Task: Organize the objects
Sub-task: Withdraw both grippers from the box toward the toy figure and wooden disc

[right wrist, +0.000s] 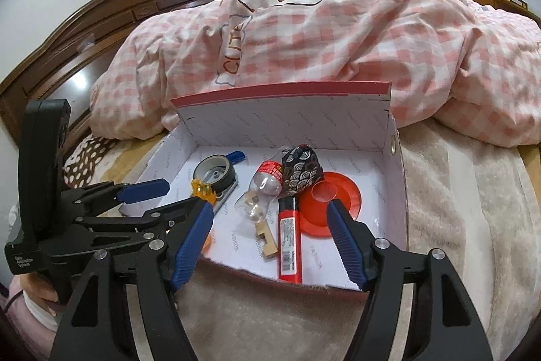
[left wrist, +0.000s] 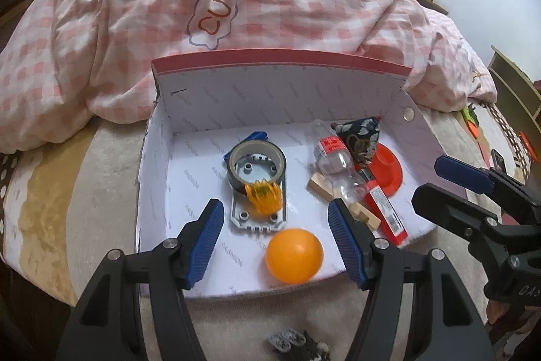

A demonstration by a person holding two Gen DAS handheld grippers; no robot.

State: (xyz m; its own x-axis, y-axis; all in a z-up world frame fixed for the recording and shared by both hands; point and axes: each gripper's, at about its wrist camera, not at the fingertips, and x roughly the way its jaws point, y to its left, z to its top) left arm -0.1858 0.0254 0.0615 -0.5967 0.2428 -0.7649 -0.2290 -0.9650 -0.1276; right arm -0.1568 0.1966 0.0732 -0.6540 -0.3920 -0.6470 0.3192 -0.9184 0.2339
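A white cardboard box point(left wrist: 203, 97) point(right wrist: 394, 164) lies open on the bed. Inside are an orange ball point(left wrist: 293, 255), a tape roll point(left wrist: 256, 165) point(right wrist: 213, 172) on a grey plate point(left wrist: 258, 220), an orange spiky toy point(left wrist: 264, 196) point(right wrist: 203, 192), a clear plastic bottle point(left wrist: 333, 159) point(right wrist: 267, 181), a patterned beanbag point(left wrist: 360, 136) point(right wrist: 301, 171), a red disc point(left wrist: 389, 170) point(right wrist: 333, 202), a red lighter-like stick point(left wrist: 387, 212) point(right wrist: 289, 246) and wooden pieces point(left wrist: 363, 213) point(right wrist: 265, 235). My left gripper point(left wrist: 275, 239) point(right wrist: 184, 195) is open and empty over the box's front, near the ball. My right gripper point(right wrist: 270, 241) point(left wrist: 439, 180) is open and empty at the box's front right.
A pink checked duvet point(left wrist: 236, 5) point(right wrist: 338, 39) is heaped behind the box. A beige fleece blanket point(right wrist: 456, 208) covers the bed around it. A wooden headboard point(right wrist: 101, 22) stands at the left, shelves point(left wrist: 514, 83) at the right.
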